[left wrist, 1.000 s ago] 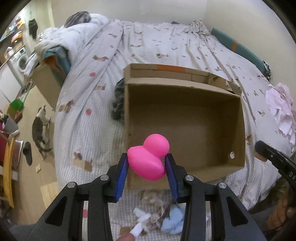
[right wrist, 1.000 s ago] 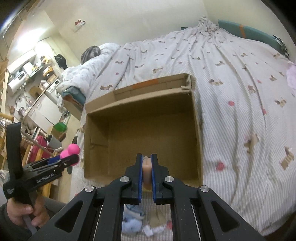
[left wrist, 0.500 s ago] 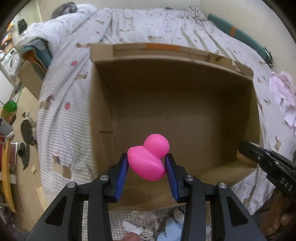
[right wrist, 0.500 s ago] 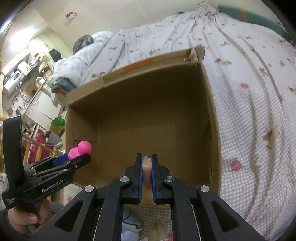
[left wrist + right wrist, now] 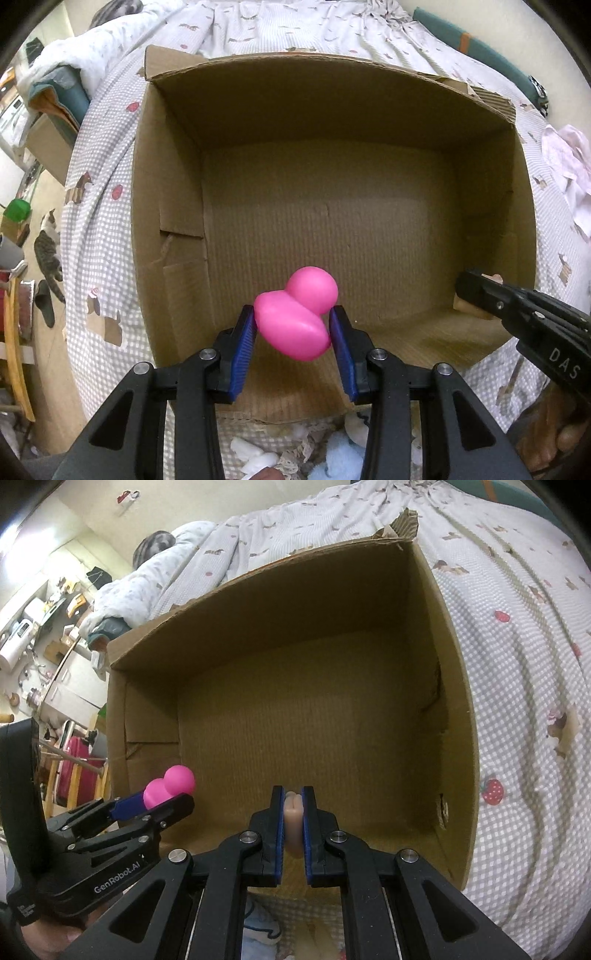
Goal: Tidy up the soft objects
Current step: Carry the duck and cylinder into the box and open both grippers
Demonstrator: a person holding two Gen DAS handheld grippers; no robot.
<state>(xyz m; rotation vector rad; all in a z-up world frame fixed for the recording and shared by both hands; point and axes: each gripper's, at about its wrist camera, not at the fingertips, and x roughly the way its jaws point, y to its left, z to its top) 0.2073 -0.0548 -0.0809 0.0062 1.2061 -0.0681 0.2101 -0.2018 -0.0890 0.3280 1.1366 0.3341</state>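
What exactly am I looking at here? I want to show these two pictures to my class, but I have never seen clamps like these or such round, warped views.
These are hand-held grippers, one in each of a person's hands, each carrying a wide-angle camera that looks along its two fingers. The left camera shows the left gripper clamped on a pink squishy toy. The right camera shows the right gripper pinching a small beige soft piece. Both hang over an open cardboard box sitting on a bed with a patterned cover. More soft things lie in front of the box.
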